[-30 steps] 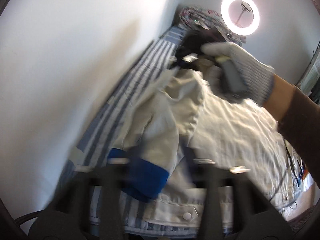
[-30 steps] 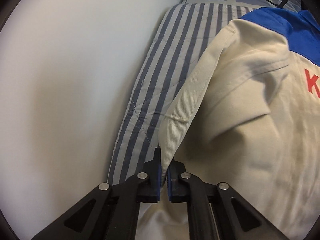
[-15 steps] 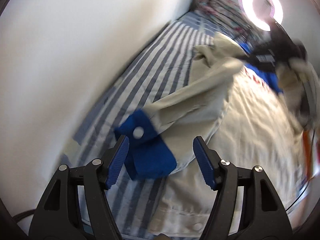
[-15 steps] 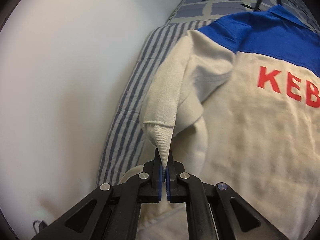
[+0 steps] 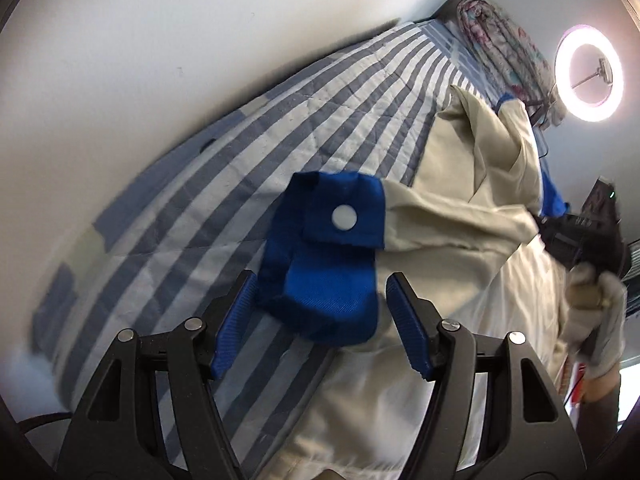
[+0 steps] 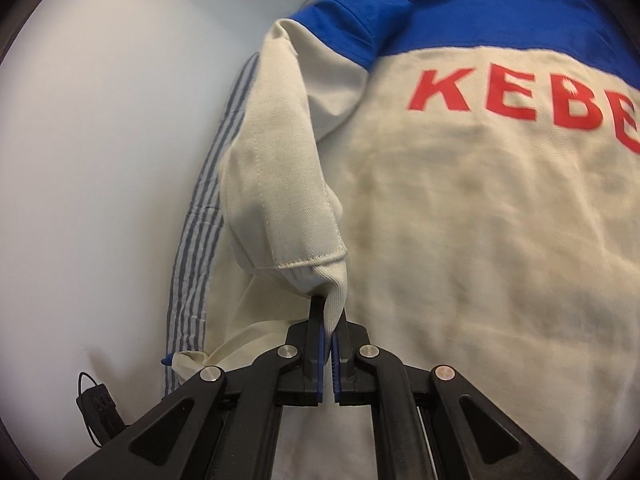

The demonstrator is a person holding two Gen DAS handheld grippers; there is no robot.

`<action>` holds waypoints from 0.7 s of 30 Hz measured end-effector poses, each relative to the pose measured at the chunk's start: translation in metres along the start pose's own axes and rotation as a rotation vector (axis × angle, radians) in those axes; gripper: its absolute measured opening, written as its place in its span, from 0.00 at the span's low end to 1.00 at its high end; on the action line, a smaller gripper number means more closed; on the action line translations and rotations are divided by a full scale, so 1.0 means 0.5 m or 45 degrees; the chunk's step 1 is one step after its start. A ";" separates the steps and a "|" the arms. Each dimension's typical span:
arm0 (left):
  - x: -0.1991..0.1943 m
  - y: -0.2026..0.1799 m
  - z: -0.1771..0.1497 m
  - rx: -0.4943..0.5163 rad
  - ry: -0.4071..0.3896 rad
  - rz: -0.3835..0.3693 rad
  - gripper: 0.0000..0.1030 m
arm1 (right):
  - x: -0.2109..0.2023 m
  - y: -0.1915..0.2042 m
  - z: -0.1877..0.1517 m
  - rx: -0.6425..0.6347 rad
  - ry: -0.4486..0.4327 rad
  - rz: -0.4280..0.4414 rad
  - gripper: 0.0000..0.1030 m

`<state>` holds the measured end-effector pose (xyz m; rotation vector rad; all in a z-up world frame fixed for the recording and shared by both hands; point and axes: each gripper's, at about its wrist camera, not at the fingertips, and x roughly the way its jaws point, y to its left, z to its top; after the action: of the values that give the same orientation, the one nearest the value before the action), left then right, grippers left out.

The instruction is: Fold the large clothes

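Blue cuff sits between the closing left gripper, low centre. Right gripper pinches the sleeve; a shallow bite could let it slip.

Cream jacket, blue cuff, sleeve lifted

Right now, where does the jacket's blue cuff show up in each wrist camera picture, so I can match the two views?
Left wrist view: the blue cuff sits low in the centre, between the closing pads of the left hand-held gripper, white snap facing up.
Right wrist view: the cuff is not in it; only the jacket's cream sleeve, blue shoulder band and red letters show.
Shared landmark: the striped bedspread along the white wall.
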<state>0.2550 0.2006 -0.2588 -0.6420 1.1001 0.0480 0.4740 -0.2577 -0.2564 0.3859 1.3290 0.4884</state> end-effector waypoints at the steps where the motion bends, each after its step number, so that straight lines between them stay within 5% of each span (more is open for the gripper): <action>1: 0.002 -0.006 0.001 0.009 -0.003 0.005 0.28 | 0.006 -0.016 -0.006 0.003 0.002 -0.001 0.00; 2: 0.005 -0.012 0.004 0.022 -0.005 0.031 0.02 | 0.006 -0.021 -0.011 0.006 0.002 -0.001 0.00; 10: -0.096 -0.130 -0.027 0.360 -0.229 0.101 0.01 | -0.010 -0.042 -0.022 0.043 -0.039 0.058 0.00; 21: -0.249 -0.257 -0.236 0.884 -0.361 0.018 0.01 | -0.082 -0.106 -0.101 0.159 -0.083 0.222 0.00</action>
<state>0.1445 0.0696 -0.1297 0.0007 0.7729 -0.2179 0.4243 -0.3249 -0.2613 0.6198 1.2721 0.5344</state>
